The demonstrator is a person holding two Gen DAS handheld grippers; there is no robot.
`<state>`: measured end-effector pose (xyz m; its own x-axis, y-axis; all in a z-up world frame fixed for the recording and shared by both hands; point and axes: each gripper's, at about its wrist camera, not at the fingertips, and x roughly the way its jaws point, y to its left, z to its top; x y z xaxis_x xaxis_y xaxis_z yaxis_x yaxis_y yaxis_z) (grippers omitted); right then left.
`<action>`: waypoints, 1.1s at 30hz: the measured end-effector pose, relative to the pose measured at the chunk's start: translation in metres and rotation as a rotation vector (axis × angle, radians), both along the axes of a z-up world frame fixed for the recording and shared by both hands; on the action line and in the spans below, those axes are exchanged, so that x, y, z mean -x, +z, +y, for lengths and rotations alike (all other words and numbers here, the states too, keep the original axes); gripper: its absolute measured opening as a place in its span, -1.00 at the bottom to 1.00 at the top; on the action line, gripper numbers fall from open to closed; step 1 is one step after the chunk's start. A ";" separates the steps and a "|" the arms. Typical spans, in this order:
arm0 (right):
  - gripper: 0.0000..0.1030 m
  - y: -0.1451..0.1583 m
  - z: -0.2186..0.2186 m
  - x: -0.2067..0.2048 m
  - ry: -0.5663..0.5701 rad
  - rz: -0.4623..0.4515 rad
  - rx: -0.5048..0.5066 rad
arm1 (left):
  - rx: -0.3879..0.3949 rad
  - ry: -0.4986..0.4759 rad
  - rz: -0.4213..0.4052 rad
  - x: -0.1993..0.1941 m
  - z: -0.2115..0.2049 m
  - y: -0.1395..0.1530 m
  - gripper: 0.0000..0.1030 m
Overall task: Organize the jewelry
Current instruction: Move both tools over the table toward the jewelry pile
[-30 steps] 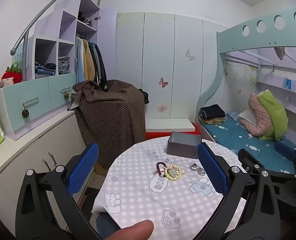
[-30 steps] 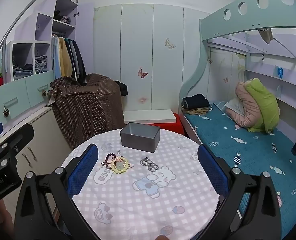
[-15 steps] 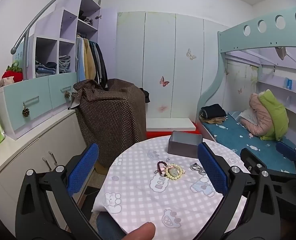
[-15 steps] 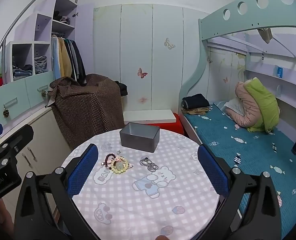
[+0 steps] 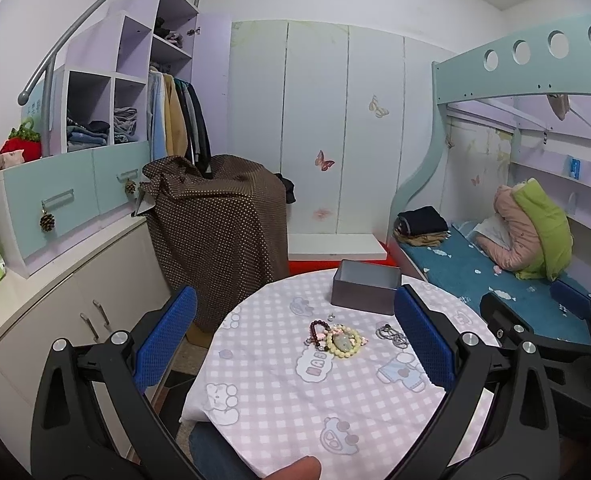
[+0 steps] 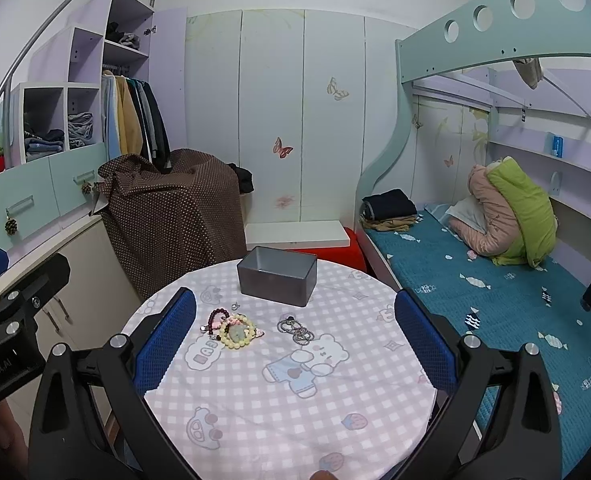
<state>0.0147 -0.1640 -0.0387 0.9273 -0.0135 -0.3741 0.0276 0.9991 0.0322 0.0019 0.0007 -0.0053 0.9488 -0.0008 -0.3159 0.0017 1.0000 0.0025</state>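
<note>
An open grey metal box stands at the far side of a round table with a checked cloth. In front of it lie a yellow bead bracelet, a dark red bead bracelet and a bunch of silver rings. My left gripper is open and empty, held above the near side of the table. My right gripper is open and empty too, to the right of the left one.
A brown dotted cloth covers something behind the table. White cupboards with shelves run along the left. A bunk bed with a blue mattress stands on the right. A finger shows at the bottom edge.
Both grippers have drifted very slightly; the table and the jewelry lie as before. Both stay open.
</note>
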 end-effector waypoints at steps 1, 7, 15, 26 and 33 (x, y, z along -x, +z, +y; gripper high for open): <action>0.86 0.001 -0.001 0.000 -0.001 0.000 -0.001 | -0.001 0.003 -0.003 0.001 0.000 0.000 0.90; 0.86 0.002 -0.009 0.000 -0.015 0.001 -0.004 | 0.000 0.012 -0.006 -0.002 0.001 0.000 0.90; 0.86 -0.004 -0.006 -0.007 -0.020 0.010 0.001 | -0.002 -0.003 0.008 -0.008 0.004 -0.004 0.90; 0.86 -0.036 -0.019 -0.048 -0.037 0.090 0.030 | -0.028 -0.024 0.087 -0.059 -0.004 -0.041 0.90; 0.86 -0.044 -0.022 -0.063 -0.048 0.109 0.033 | -0.009 -0.034 0.086 -0.078 -0.007 -0.050 0.90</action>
<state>0.0779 -0.1862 -0.0826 0.8789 -0.0708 -0.4716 0.0769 0.9970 -0.0063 0.0795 -0.0061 -0.0554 0.9175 -0.0289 -0.3966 0.0359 0.9993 0.0100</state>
